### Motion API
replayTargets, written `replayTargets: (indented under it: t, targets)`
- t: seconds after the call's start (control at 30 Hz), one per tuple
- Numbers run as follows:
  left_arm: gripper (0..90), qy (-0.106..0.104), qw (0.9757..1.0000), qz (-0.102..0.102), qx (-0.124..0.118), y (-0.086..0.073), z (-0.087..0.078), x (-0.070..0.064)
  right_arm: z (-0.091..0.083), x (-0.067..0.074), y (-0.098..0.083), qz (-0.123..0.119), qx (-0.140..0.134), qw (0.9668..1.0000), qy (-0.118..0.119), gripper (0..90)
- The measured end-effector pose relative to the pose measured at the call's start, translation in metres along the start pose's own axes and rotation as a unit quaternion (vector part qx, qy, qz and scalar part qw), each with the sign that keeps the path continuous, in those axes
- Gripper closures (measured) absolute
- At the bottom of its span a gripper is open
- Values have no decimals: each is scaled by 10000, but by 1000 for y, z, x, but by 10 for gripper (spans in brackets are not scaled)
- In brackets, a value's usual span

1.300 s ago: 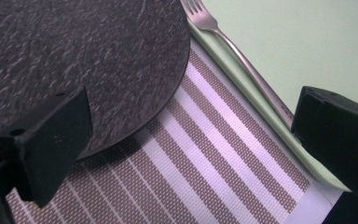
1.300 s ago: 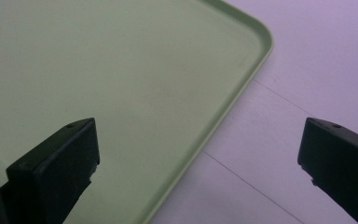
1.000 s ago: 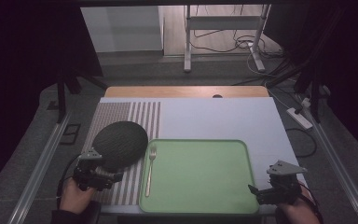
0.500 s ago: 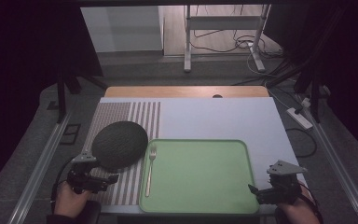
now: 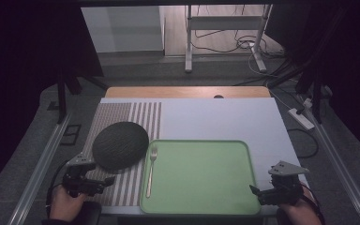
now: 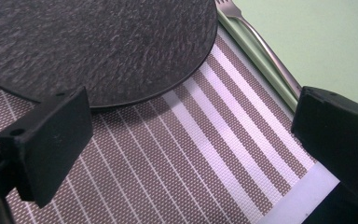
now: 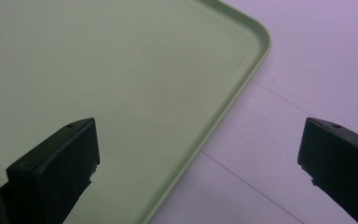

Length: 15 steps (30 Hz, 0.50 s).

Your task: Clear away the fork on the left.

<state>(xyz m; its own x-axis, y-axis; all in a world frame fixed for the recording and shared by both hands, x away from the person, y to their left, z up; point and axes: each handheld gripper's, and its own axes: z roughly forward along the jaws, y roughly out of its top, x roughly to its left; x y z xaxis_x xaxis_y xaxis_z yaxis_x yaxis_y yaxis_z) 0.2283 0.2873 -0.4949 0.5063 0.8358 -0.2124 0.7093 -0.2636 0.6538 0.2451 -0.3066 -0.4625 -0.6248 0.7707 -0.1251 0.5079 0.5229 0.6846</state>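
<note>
The dark round plate [image 5: 120, 145] lies on the striped mat [image 5: 122, 123] near the left edge of the tabletop [image 5: 215, 117]. Its right side comes just up to the green tray [image 5: 201, 176]. A fork [image 5: 151, 169] lies along the left rim of that tray, right beside the plate.

Our left claw [image 5: 99, 183] sits low over the mat by the front left corner of the tabletop. It is close to the plate's near edge but not touching it. Its jaws stand wide apart with nothing between them. In the left gripper view we see the plate's edge [image 6: 121, 51] lying flat on the mat [image 6: 177, 158], with the fork [image 6: 261, 46] just past it.

Our right claw [image 5: 258, 193] rests at the front right corner of the tray. Its jaws are wide apart too, and they hold nothing. In the right gripper view the tray's rim [image 7: 233, 98] runs between them.

We think the plate could be tricky. It lies very flat, so a jaw may not slip under its edge. Then the claw could push the plate along, and the plate could bump the fork or ride up on the tray rim. The mat could also get pinched with the plate and bunch up. A thin grip at the edge could let the plate tip and slide out.
</note>
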Motion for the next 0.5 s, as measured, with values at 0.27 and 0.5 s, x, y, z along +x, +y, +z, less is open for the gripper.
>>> replayTargets:
  t: [0.27,0.5]
  targets:
    - [0,19,10000,-32,3,-4,-4,2,0,0,0,21,-9,10000,-3,0]
    - [0,59,10000,-50,16,-8,-7,2,0,0,0,28,-6,10000,-9,0]
